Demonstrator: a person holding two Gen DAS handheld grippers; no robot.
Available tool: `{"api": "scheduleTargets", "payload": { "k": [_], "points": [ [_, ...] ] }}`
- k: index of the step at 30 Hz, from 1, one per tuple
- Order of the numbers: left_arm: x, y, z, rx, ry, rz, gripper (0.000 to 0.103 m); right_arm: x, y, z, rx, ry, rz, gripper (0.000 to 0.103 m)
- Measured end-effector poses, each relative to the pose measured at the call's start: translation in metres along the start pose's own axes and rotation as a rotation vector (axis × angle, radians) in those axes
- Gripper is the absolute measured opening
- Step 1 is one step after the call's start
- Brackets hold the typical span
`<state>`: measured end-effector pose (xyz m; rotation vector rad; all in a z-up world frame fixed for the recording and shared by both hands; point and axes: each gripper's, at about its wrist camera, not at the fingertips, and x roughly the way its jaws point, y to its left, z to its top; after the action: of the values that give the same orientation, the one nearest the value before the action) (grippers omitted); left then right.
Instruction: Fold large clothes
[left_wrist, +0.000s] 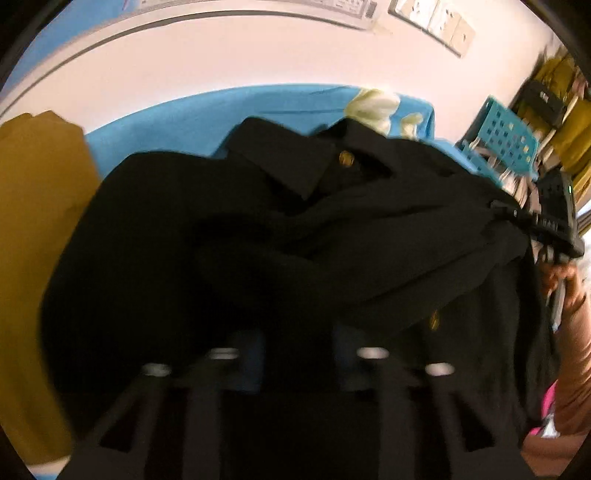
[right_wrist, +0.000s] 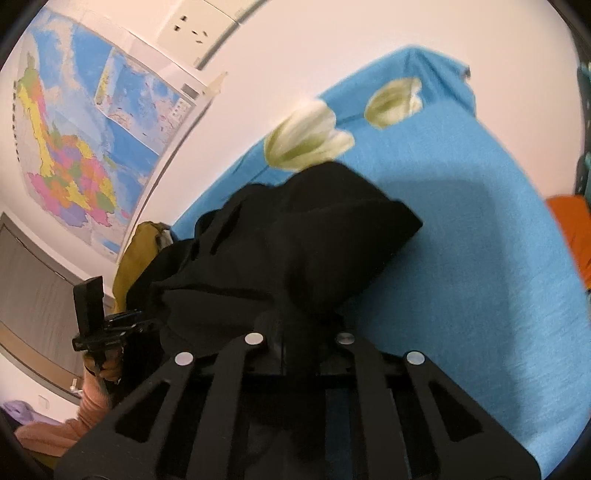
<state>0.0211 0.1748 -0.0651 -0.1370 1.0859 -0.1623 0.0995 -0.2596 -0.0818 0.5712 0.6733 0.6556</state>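
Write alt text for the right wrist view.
The right gripper is shut on a bunched black garment lying on a blue floral sheet. At left, the left gripper also meets the garment; a map hangs on the wall.

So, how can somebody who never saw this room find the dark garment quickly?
Look at the blue bedsheet with pale tulip prints. A crumpled black coat lies on it beside a mustard-yellow garment. Only the coat has small gold buttons.
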Motion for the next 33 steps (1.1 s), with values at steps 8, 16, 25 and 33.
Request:
{"api": "scheduleTargets", "payload": {
  "k": [8, 16, 25, 33],
  "points": [
    [0.002, 0.007, 0.022, -0.036, -0.059, 0.034, 0.024, 0.007, -0.001, 0.008, -0.002, 0.000, -0.081, 0.009],
    [-0.008, 0.006, 0.007, -0.013, -0.095, 0.081, 0.054, -0.031, 0.014, -0.004, -0.040, -0.065, -0.173, 0.037],
    [-0.072, -0.002, -0.031, 0.007, -0.233, 0.071, 0.072, 0.006, 0.071, -0.030, -0.268, 0.071, -0.151, 0.037],
    [-0.131, 0.030, -0.090, -0.058, -0.300, 0.124, 0.076, 0.000, 0.096, -0.038, -0.283, 0.067, -0.148, 0.039]
  ]
}}
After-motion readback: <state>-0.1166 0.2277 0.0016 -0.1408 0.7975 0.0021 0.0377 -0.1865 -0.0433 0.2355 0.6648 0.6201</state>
